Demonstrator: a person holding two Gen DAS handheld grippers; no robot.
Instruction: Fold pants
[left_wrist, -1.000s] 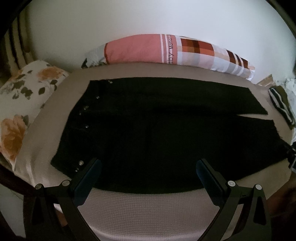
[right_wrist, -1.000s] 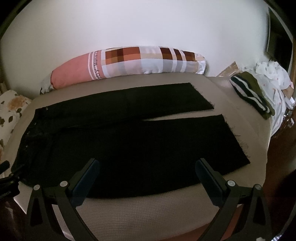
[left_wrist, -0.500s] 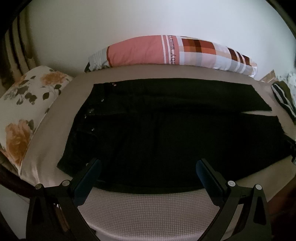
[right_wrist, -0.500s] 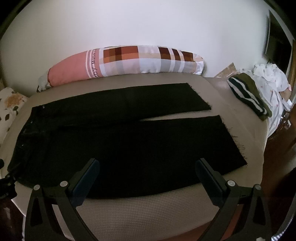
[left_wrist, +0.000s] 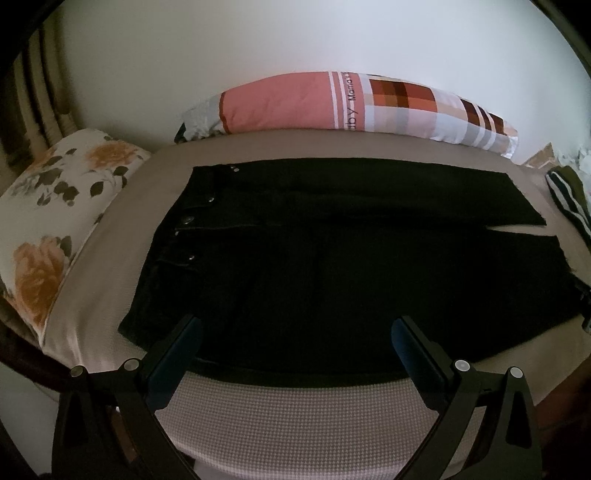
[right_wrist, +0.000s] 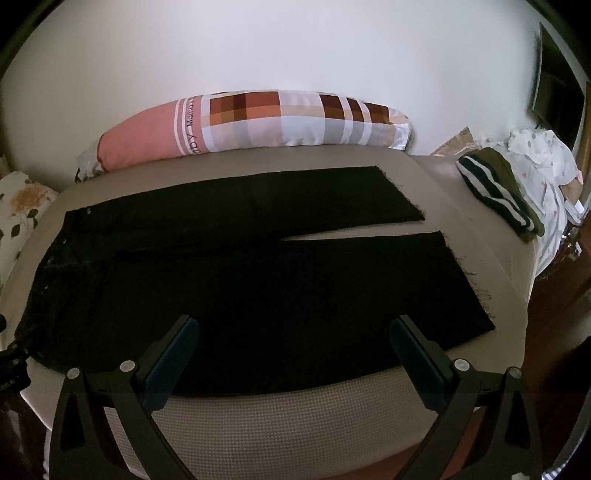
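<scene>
Black pants (left_wrist: 332, 258) lie flat and unfolded on the beige bed (left_wrist: 295, 417), waistband with metal buttons to the left, both legs stretching right. They also show in the right wrist view (right_wrist: 240, 288), the leg hems frayed at the right. My left gripper (left_wrist: 295, 332) is open and empty, hovering above the near edge of the pants by the hip. My right gripper (right_wrist: 293, 332) is open and empty, above the near edge of the front leg.
A long pink and checked bolster (left_wrist: 351, 107) lies against the white wall behind the pants. A floral pillow (left_wrist: 55, 206) sits at the left. A folded striped green garment (right_wrist: 495, 192) and white clothes (right_wrist: 543, 162) lie at the bed's right end.
Both grippers have drawn back and up a little, so the pants look smaller and more of the near bed edge shows. The pants have not moved.
</scene>
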